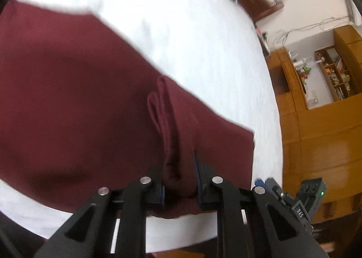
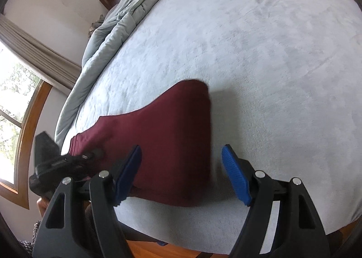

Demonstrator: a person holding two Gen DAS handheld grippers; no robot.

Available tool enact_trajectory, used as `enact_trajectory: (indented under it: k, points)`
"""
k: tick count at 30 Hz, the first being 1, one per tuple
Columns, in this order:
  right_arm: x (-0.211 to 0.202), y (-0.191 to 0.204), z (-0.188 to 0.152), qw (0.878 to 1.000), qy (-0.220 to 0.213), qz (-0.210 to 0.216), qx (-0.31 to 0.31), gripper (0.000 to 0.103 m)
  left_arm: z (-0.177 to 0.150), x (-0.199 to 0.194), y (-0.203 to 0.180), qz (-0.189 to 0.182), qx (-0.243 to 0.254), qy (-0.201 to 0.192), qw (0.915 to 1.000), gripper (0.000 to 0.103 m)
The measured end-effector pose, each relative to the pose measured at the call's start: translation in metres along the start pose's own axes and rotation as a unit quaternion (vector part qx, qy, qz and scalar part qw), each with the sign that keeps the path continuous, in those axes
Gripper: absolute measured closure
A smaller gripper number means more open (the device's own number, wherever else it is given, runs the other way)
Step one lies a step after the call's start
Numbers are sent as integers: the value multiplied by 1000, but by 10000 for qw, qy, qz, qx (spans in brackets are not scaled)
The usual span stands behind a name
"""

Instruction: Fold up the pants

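Pale fleecy bed (image 2: 260, 54), wooden cabinets (image 1: 316, 122)

Only one bit of text we can actually read here: "DAS" in small white letters on a black strap or tab (image 1: 299, 211) at the lower right of the left wrist view, just beside a dark device with a green light (image 1: 313, 192). The letters run at a tilt along the tab, and we can't tell if more lettering follows them. On the wooden shelves (image 1: 332, 74) further back we see what look like boxes and packets, but any print on them is far too small and blurry to make out. In the right wrist view we find nothing readable at all.
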State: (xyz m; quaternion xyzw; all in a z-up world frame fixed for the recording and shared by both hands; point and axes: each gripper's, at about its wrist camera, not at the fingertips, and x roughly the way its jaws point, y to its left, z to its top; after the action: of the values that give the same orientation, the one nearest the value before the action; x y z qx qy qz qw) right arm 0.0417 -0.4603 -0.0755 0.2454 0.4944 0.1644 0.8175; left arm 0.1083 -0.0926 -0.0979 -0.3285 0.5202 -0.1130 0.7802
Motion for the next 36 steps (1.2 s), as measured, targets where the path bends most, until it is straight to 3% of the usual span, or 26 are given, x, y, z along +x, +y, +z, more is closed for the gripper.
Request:
enact_trajectory:
  k: [3, 5, 10, 13, 16, 21, 24, 26, 28, 33, 36]
  points:
    - [0, -1, 0, 10000, 14, 74, 20, 29, 11, -38, 15, 213, -26, -459, 9987, 86]
    - [3, 1, -1, 9999, 56, 114, 18, 29, 16, -59, 30, 598, 172, -758, 9952, 86]
    - [23, 12, -5, 9988, 385, 292, -28, 29, 12, -36, 76, 1051, -120, -360, 9937, 85]
    - [39, 23, -7, 9965, 661, 503, -17, 28, 7, -25, 78, 1262, 112, -548, 9904, 83]
    - [52, 37, -10, 9942, 894, 572, -184, 20, 8, -25, 75, 1237, 56, -569, 9907, 80]
    - [82, 42, -16, 9878, 1358, 759, -80, 20, 14, -26, 74, 1230, 144, -468, 9912, 74]
    - [98, 35, -22, 9799, 1587, 1179, 258, 38, 12, -21, 76, 1269, 165, -499, 9905, 72]
    - [96, 35, -20, 9789, 1586, 1279, 166, 68, 12, -16, 71, 1273, 152, -529, 9903, 71]
    - [87, 35, -13, 9747, 1632, 1498, 290, 78, 12, -15, 68, 1165, 143, -475, 9920, 71]
    - [34, 36, 10, 9771, 1302, 1656, 292, 82, 6, -2, 44, 840, 261, -438, 9952, 67]
    - [9, 27, 13, 9862, 1024, 1275, 239, 82, 3, 13, 35, 530, 269, -271, 9979, 67]
